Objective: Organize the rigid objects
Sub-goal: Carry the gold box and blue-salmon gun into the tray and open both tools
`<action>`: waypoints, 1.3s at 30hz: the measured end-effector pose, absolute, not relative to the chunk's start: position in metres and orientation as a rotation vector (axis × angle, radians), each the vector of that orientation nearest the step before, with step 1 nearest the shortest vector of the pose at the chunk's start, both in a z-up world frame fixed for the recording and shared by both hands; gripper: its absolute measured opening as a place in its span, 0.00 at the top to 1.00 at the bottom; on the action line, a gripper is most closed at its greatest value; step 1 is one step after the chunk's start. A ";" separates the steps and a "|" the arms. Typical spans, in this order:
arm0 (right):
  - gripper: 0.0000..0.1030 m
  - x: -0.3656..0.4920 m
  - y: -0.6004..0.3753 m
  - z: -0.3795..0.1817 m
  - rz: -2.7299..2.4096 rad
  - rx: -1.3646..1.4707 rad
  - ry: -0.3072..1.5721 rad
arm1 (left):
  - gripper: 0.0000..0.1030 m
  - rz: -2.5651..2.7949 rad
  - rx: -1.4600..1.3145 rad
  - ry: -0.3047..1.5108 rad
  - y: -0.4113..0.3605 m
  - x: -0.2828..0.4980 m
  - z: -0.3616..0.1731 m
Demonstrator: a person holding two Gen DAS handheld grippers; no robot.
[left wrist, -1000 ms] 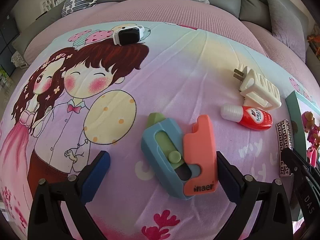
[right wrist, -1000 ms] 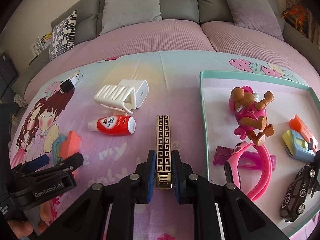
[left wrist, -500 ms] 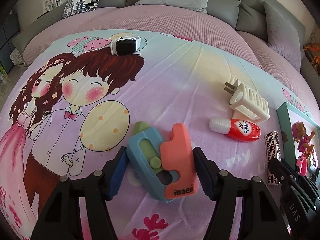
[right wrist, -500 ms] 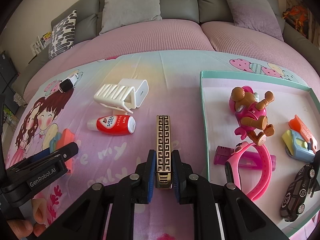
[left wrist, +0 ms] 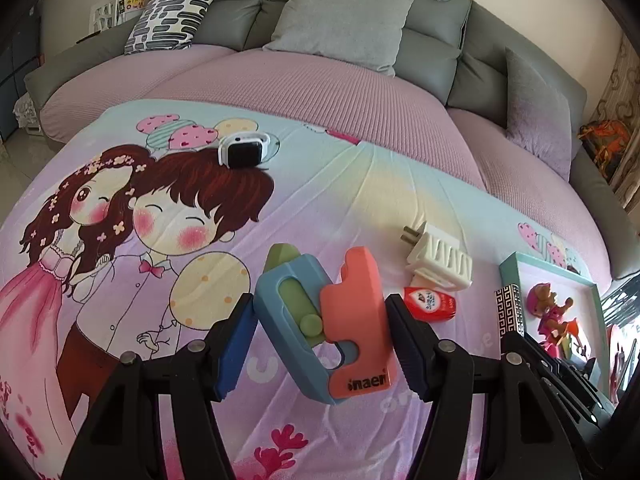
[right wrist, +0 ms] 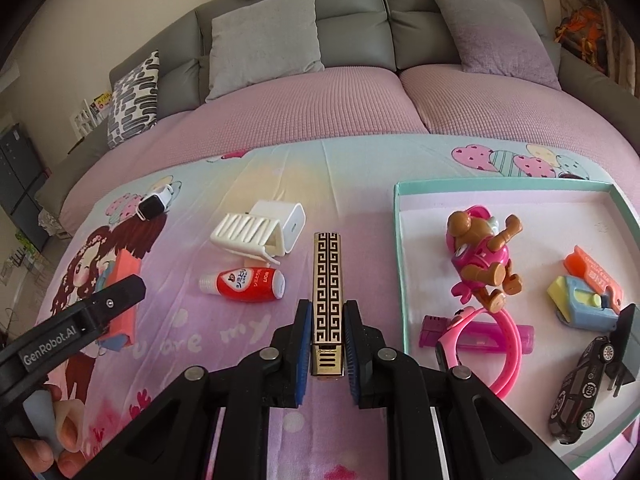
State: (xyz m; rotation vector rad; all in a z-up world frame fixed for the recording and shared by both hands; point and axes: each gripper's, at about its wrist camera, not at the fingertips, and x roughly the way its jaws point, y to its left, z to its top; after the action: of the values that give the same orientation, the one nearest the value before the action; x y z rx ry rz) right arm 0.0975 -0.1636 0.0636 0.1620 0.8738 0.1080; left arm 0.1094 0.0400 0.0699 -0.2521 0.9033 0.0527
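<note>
A grey sofa runs behind everything, its pink seat half covered by a cartoon-printed sheet on which the objects lie. The teal-rimmed tray sits on the right part of this sheet and serves as the landmark. Inside it are a pink-and-brown toy figure, a pink band lying over a magenta bar, a small blue-and-orange toy and a black toy car near its right edge.

Left of the tray, well apart from it, the left gripper is closed on a blue-and-orange toy gun, its blue pads pressing both sides; the toy appears raised off the sheet. Just beside the tray's left wall, the right gripper clamps the near end of a gold-and-black patterned bar, which points away along the wall.

Further left of the tray lie a white ribbed holder with a charger plug, and just in front of it a red tube. Farthest left from the tray, towards the sofa back, rests a white smartwatch.
</note>
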 end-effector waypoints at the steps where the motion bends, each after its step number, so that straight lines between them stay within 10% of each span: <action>1: 0.84 0.096 -0.165 0.068 0.103 0.164 0.861 | 0.35 0.048 -0.254 0.888 0.040 0.108 0.075; 39: 0.84 0.042 -0.359 0.096 -0.384 0.341 0.788 | 0.35 -0.425 -0.036 0.896 -0.174 0.098 0.086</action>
State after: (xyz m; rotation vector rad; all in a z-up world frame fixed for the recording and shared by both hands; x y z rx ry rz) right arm 0.0424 -0.3592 0.0960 0.3408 0.7878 -0.3840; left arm 0.0984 -0.1739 0.0863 -0.0361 0.8960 -0.4248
